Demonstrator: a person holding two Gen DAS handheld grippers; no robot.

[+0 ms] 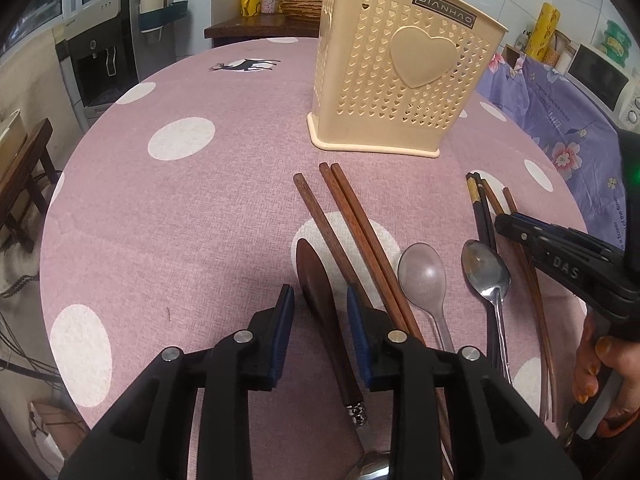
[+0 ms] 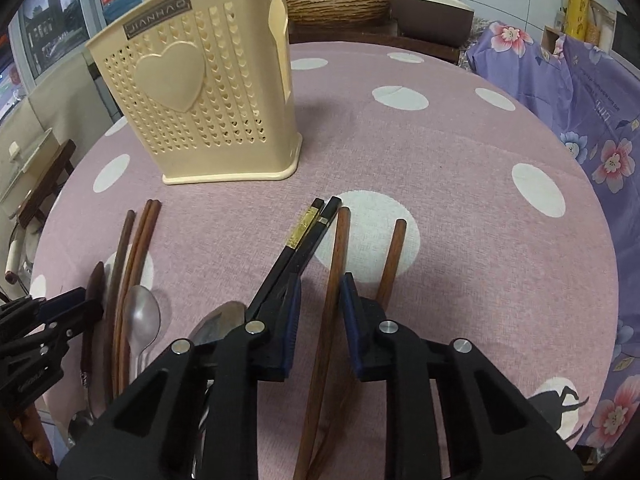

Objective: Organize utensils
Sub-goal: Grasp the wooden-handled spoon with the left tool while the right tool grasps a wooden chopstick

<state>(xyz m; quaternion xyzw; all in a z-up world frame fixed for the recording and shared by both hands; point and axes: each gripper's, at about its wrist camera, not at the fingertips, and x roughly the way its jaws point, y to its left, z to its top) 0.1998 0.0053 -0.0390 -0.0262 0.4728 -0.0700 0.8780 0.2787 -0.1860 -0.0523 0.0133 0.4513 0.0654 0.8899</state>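
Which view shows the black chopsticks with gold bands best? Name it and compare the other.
The right wrist view: the black chopsticks lie near centre, gold bands and square tips clear, lower ends hidden behind the right gripper. In the left wrist view they sit at the right edge, small, partly covered by that gripper.

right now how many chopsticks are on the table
7: three brown chopsticks beside the clear spoon, two black chopsticks in the middle, two more brown ones at the right gripper; others may be hidden
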